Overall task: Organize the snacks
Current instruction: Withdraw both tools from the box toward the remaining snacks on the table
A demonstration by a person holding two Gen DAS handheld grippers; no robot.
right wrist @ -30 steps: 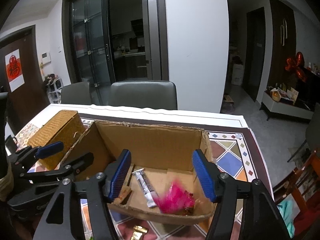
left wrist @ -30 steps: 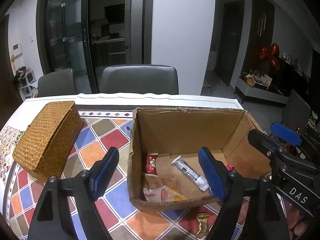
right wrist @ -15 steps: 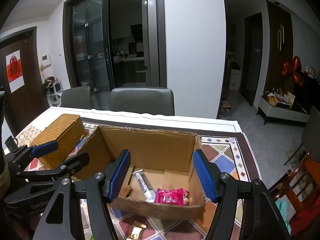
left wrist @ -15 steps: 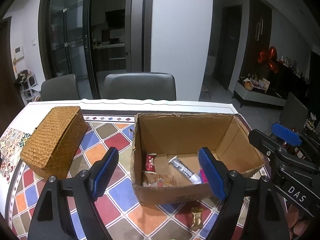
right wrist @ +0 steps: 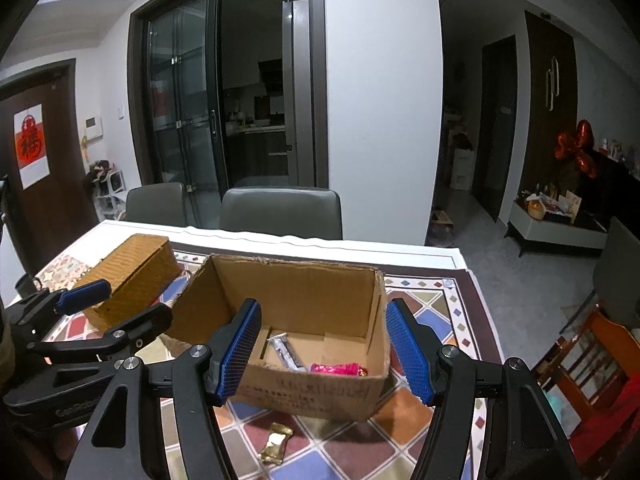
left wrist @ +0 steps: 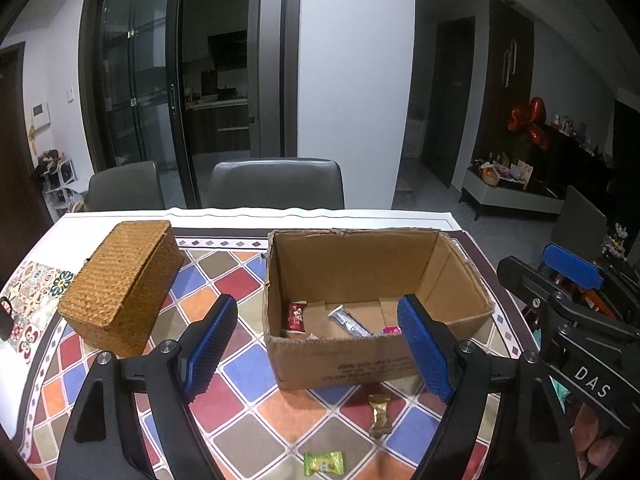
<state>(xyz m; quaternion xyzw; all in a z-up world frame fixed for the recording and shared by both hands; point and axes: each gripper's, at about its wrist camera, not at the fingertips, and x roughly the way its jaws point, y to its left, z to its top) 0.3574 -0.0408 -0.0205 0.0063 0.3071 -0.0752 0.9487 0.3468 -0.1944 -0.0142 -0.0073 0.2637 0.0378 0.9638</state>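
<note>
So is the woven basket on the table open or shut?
Shut. The woven basket has its lid lying flat on top, with only a thin seam visible along its edge.

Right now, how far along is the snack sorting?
Done: a red packet, a silver bar and a pink packet lie in the cardboard box. In hand: nothing; the left gripper and right gripper are both open and empty. Left: a gold candy and a green candy on the tablecloth. The wicker box is closed.
</note>
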